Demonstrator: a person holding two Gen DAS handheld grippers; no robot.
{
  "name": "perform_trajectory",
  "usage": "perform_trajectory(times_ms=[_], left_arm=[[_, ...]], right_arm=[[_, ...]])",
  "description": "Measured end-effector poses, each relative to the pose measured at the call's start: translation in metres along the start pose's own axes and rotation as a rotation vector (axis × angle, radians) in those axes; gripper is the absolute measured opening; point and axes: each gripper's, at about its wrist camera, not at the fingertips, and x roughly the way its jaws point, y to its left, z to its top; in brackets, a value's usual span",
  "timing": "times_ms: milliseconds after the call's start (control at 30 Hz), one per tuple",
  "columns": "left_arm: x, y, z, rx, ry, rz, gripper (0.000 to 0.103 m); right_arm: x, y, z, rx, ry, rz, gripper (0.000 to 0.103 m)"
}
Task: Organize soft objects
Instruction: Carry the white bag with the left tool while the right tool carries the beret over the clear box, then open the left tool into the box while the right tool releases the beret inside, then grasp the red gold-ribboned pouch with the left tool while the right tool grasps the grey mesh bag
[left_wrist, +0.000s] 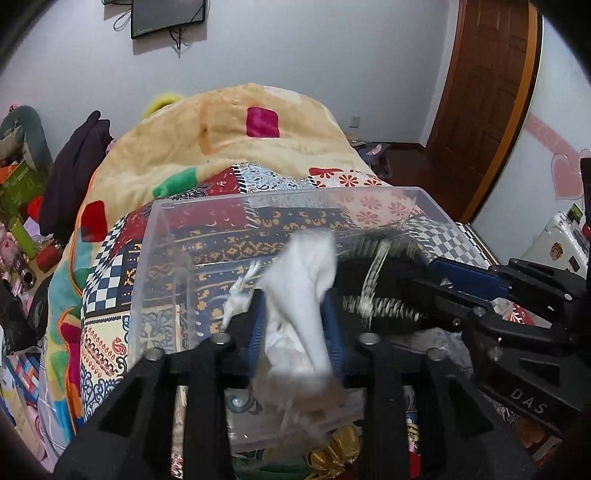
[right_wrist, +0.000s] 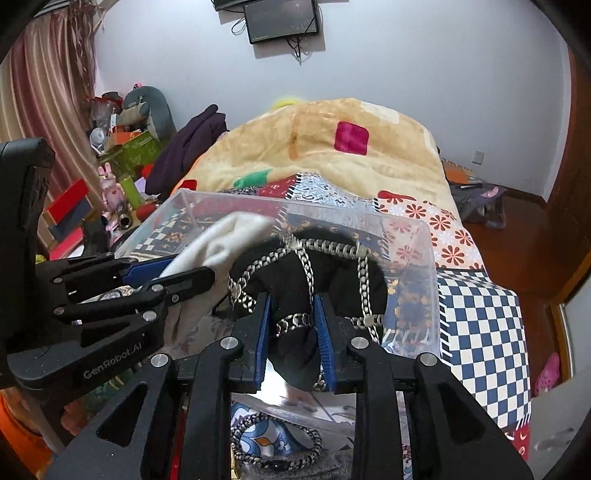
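Observation:
My left gripper (left_wrist: 297, 325) is shut on a white cloth (left_wrist: 303, 280) and holds it over the clear plastic box (left_wrist: 177, 236) on the bed. My right gripper (right_wrist: 293, 325) is shut on a black cloth with silver chain trim (right_wrist: 317, 258) and holds it in the same box (right_wrist: 417, 243). The left gripper (right_wrist: 184, 273) with the white cloth (right_wrist: 225, 240) shows at the left of the right wrist view. The right gripper (left_wrist: 436, 284) with the black cloth (left_wrist: 373, 269) shows at the right of the left wrist view.
The box stands on a patchwork bedspread (right_wrist: 480, 302) with a yellow blanket (left_wrist: 221, 147) behind it. Cluttered shelves and a dark garment (left_wrist: 74, 166) are at the left. A wooden door (left_wrist: 484, 103) and floor are at the right. A screen (right_wrist: 282, 18) hangs on the wall.

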Motion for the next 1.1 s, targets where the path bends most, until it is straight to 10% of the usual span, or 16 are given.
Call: perform_trajectory(times_ms=[167,567,1033,1100], left_arm=[[-0.022,0.001,-0.003,-0.005,-0.047,-0.007,0.057],[-0.092,0.006,-0.025,-0.014,-0.153,-0.011,0.096],[-0.087,-0.009,-0.096,0.012,-0.108,-0.004,0.096],[-0.084,-0.01,-0.104,0.004,-0.096,-0.02,0.084]], right_arm=[[-0.014,0.001,-0.001,-0.013,-0.021,0.002,0.031],[-0.091,0.003,-0.015,-0.033,-0.204,-0.06,0.078],[-0.059,-0.018,-0.08,0.014,-0.004,-0.061,0.079],[-0.051,-0.02,-0.087,0.018,0.028,-0.044,0.079]])
